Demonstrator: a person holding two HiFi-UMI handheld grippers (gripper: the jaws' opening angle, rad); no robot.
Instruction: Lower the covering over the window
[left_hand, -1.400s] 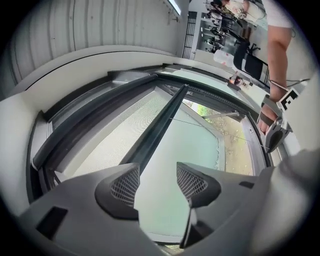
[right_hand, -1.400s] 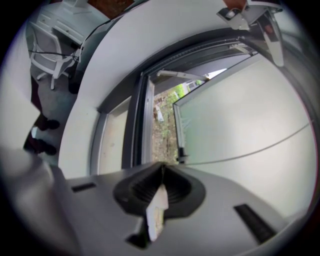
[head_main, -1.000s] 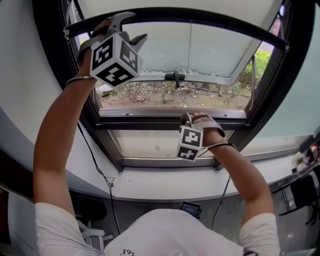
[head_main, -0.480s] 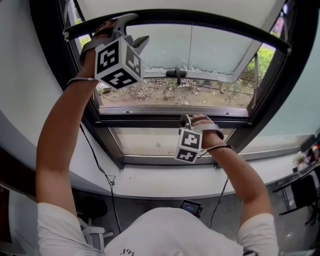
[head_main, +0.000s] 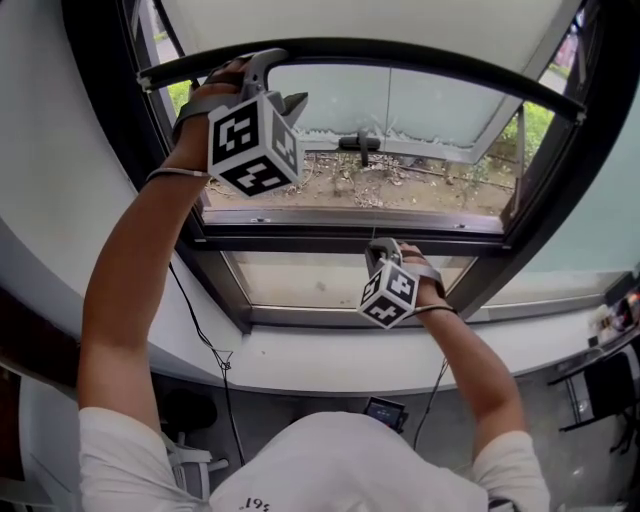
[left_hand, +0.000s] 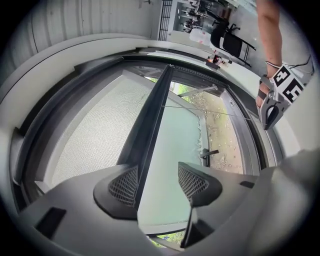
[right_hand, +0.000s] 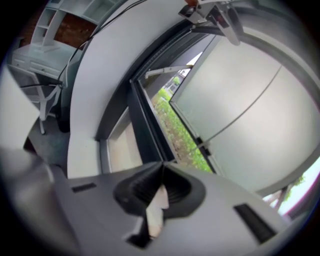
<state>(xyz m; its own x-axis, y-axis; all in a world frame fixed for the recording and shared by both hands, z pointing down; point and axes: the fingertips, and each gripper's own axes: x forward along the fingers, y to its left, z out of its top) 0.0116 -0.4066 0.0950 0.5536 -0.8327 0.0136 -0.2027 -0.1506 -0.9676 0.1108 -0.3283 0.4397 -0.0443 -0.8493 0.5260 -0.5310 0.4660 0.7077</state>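
Observation:
The window's covering is a pale mesh roller blind ending in a black bottom bar. My left gripper is at the bar's left end. Its jaws stand apart around the bar, which lies against one pad, so it is open. A thin pull cord runs from the bar's middle down to my right gripper. That gripper is shut on the cord's white end, low in front of the window frame.
Behind the blind a frosted sash is tilted outward, with its black handle near the middle. A white sill curves below the frame. A black cable hangs at the left wall. Small items lie at the far right.
Both hands have come down a little, and the black bar has come lower with the left gripper. The right gripper has rolled and sunk, still shut on the cord.

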